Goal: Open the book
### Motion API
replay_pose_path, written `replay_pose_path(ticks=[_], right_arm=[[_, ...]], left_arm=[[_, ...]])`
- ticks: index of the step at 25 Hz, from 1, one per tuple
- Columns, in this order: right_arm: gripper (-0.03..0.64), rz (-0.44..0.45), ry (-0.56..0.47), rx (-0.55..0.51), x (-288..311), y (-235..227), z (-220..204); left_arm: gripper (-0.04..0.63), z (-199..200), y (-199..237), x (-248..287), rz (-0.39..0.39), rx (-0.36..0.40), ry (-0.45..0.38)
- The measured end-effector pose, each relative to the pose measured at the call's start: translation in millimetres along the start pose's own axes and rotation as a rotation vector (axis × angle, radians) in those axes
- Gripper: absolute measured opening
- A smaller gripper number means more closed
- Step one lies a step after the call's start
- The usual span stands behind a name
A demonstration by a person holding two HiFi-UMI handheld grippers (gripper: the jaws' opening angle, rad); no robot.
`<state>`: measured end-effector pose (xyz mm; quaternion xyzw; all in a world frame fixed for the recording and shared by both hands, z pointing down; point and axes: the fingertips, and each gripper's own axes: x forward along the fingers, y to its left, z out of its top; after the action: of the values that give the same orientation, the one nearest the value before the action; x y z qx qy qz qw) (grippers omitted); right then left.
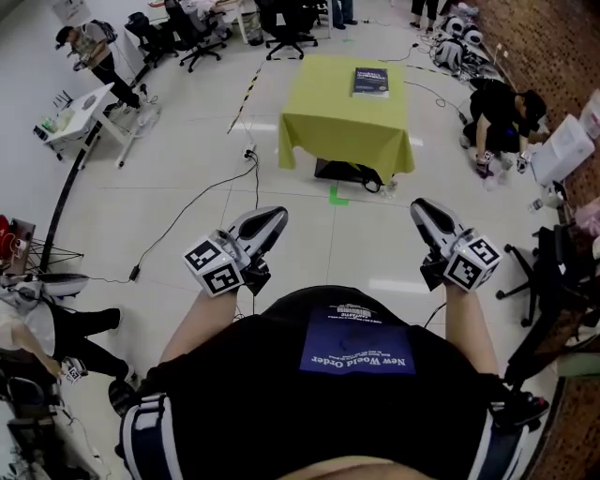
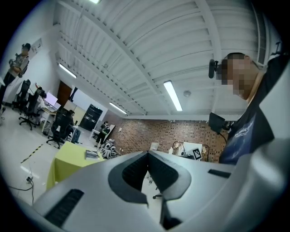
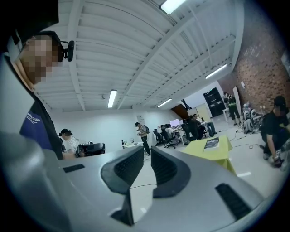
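A dark blue book [image 1: 370,82] lies shut on a table under a yellow-green cloth [image 1: 342,127], far ahead across the floor. I hold both grippers level in front of my body, well short of the table. The left gripper [image 1: 278,217] has its jaws meeting at the tips, with nothing in them. The right gripper [image 1: 419,208] shows a narrow gap between its jaws and is empty. The left gripper view has the left gripper [image 2: 147,154] with the book [image 2: 93,154] small at the left. In the right gripper view the book [image 3: 211,143] lies beyond the right gripper [image 3: 147,152], to the right.
Cables [image 1: 187,211] run over the white floor between me and the table, and a green tape mark [image 1: 337,195] lies before it. A person crouches at the right [image 1: 502,112]. Another stands by a white desk [image 1: 80,112] at the left. Office chairs [image 1: 291,28] stand behind the table.
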<state>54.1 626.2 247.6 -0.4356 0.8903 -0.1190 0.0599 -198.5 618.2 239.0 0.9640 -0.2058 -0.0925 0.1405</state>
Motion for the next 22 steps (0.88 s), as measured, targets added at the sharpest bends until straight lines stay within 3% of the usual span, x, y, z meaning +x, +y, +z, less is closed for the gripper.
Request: replay_pose_path(ticks=[6,11,16,22], right_arm=[[0.026,-0.011,0.009,0.024,-9.3,-47.6,5.6],[0.026,-0.060,0.025,0.029,-1.8,-75.3,1.7],[0.026,-0.118,0.038,-0.015,37.6,-93.0,18.3],[0.026,-0.175,0.000,-0.034,117.7,-119.0,49.3]], left_arm=[[0.002,-4.3,8.0,55.6,-0.003,-0.011,0.050],[0.002,-14.0,31.3,90.3,-0.064,-0.017,0.069],[0.002,-0.5,84.8,109.6,-0.127,-0.037,0.040],[0.002,44.6,176.7,118.4,-0.161,0.016,0.047]])
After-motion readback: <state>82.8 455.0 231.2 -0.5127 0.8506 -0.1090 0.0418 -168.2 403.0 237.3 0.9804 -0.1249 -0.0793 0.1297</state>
